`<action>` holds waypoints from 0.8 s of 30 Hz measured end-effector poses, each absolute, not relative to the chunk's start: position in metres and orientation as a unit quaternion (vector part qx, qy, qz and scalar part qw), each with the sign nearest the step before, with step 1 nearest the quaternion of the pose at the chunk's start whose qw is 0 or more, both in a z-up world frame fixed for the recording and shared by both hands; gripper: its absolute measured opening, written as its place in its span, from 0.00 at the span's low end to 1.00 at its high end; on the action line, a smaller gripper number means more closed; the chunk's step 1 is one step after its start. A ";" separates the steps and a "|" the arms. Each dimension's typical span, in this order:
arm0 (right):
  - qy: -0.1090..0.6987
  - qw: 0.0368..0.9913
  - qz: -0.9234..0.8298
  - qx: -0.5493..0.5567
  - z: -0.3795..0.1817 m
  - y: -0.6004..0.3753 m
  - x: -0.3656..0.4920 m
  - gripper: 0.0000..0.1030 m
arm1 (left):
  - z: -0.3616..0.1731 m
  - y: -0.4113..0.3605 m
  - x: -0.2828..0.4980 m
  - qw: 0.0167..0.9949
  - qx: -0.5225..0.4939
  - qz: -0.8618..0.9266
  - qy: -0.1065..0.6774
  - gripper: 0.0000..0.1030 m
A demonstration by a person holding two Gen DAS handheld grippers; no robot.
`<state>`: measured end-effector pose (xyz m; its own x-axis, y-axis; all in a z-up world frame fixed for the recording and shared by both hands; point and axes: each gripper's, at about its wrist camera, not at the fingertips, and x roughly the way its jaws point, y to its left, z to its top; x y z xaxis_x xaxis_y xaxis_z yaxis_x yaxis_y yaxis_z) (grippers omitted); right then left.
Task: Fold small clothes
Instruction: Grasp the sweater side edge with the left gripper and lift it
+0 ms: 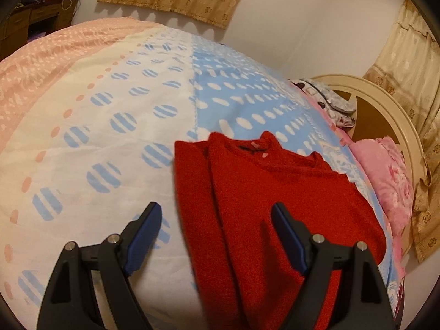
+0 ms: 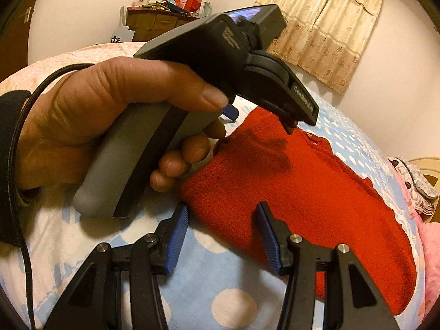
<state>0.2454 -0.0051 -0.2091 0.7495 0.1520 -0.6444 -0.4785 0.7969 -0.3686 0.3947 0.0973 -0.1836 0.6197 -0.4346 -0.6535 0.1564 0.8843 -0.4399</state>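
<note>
Sweater (image 1: 275, 192), red knit, lies flat on the dotted bedspread (image 1: 123, 96), partly folded, with its collar at the far end from both tools. From my left wrist camera, the left gripper (image 1: 217, 214) hangs above it with fingers wide apart and nothing between the pads; the sweater's left edge runs between the two fingers, the right finger (image 1: 288, 236) over red knit, the left finger over bare bedspread. From my right wrist camera, the right gripper (image 2: 222, 220) has its fingers apart, gripping nothing; the sweater's near corner sits between and just beyond the fingertips. I cannot tell whether the pads touch the cloth. Beyond the right fingers, a hand (image 2: 110, 126) holds the left tool's grey handle.
</note>
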 end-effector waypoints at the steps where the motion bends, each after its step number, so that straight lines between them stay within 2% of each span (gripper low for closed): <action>1: 0.306 0.897 0.175 -0.266 -0.209 -0.006 0.244 0.50 | -0.186 0.095 0.397 0.880 -0.170 -0.168 0.410 0.80; 3: 0.305 0.898 0.172 -0.265 -0.210 -0.004 0.238 0.50 | -0.185 0.092 0.398 0.883 -0.164 -0.170 0.406 0.80; 6: 0.301 0.900 0.167 -0.267 -0.212 0.002 0.233 0.50 | -0.186 0.092 0.401 0.881 -0.168 -0.175 0.406 0.69; 8: 0.298 0.901 0.164 -0.269 -0.214 0.003 0.230 0.48 | -0.188 0.094 0.404 0.876 -0.182 -0.187 0.406 0.48; 10: 0.298 0.900 0.165 -0.271 -0.215 0.005 0.228 0.42 | -0.192 0.097 0.408 0.869 -0.196 -0.192 0.412 0.40; 11: 0.298 0.900 0.165 -0.272 -0.217 0.007 0.227 0.40 | -0.193 0.099 0.409 0.866 -0.206 -0.196 0.412 0.39; 13: 0.300 0.899 0.166 -0.272 -0.217 0.006 0.225 0.28 | -0.195 0.102 0.410 0.861 -0.217 -0.198 0.414 0.35; 19: 0.307 0.899 0.175 -0.261 -0.216 0.000 0.225 0.10 | -0.198 0.103 0.413 0.847 -0.236 -0.220 0.423 0.17; 24: 0.307 0.908 0.187 -0.213 -0.201 -0.015 0.222 0.08 | -0.189 0.100 0.410 0.847 -0.227 -0.219 0.428 0.14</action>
